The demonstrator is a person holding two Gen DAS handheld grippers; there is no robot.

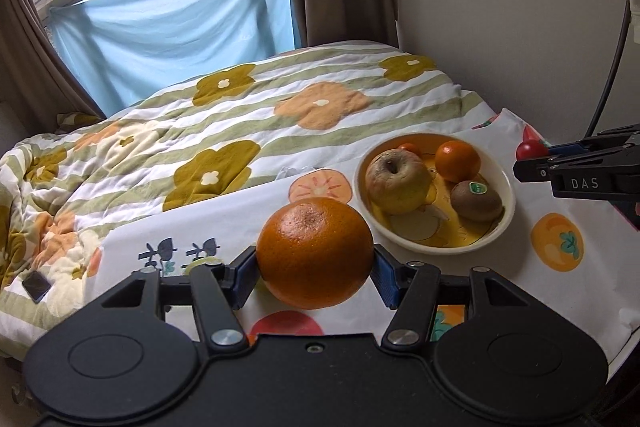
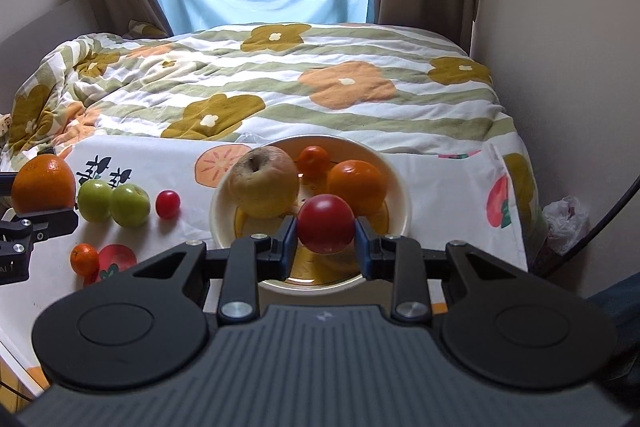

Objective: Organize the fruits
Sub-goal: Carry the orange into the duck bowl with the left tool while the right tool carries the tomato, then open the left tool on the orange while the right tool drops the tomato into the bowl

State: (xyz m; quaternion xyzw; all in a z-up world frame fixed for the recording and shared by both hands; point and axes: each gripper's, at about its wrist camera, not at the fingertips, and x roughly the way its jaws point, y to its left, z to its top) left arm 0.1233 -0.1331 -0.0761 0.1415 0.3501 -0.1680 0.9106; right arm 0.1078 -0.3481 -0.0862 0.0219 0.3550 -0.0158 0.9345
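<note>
While both loads hung above the cloth, the left gripper clamped the large orange and the right gripper clamped a red tomato over the bowl. Best lowered into bare gaps, released gently, one at a time.

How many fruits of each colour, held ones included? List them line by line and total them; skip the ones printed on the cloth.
Orange fruits: 4
Green apples: 2
Red fruits: 2
Yellowish apple: 1
Brown kiwi: 1
Total: 10
</note>
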